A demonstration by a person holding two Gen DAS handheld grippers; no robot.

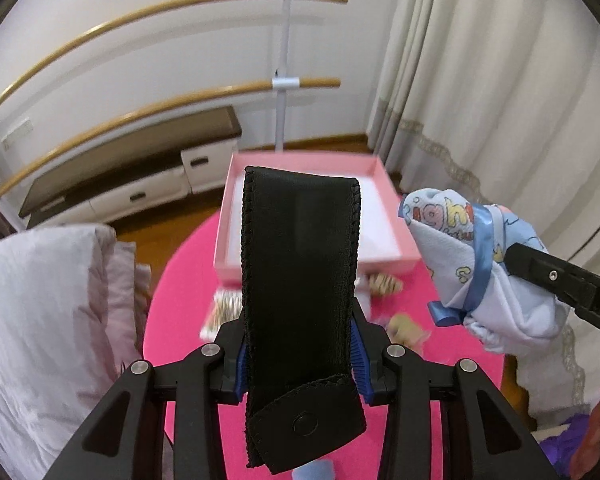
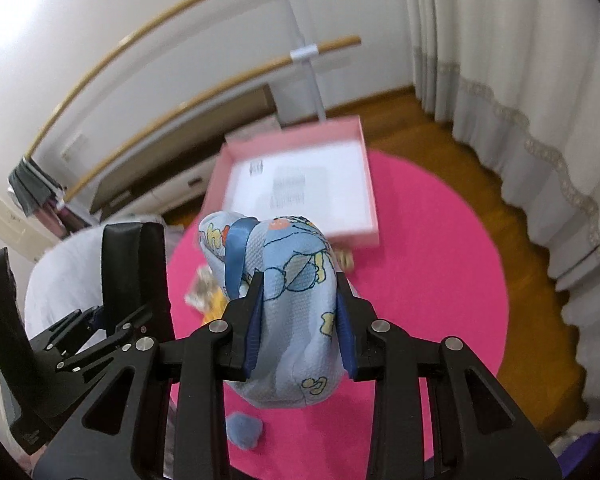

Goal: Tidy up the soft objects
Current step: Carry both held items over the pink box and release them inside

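The left gripper [image 1: 298,344] clamps a black pouch [image 1: 300,280], long axis pointing ahead at the pink box [image 1: 236,200] just beyond. The right gripper [image 2: 298,320] squeezes a blue printed bundle [image 2: 288,292], also facing that box [image 2: 370,184], both seemingly equally near.

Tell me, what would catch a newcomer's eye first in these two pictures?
Probably the round hot-pink table, bright against the wooden floor, with an open pink box at its far edge. Right up close, the left gripper clamps a long black pouch standing upright, while the right gripper squeezes a pale blue cartoon-print cloth bundle tied with blue ribbon.
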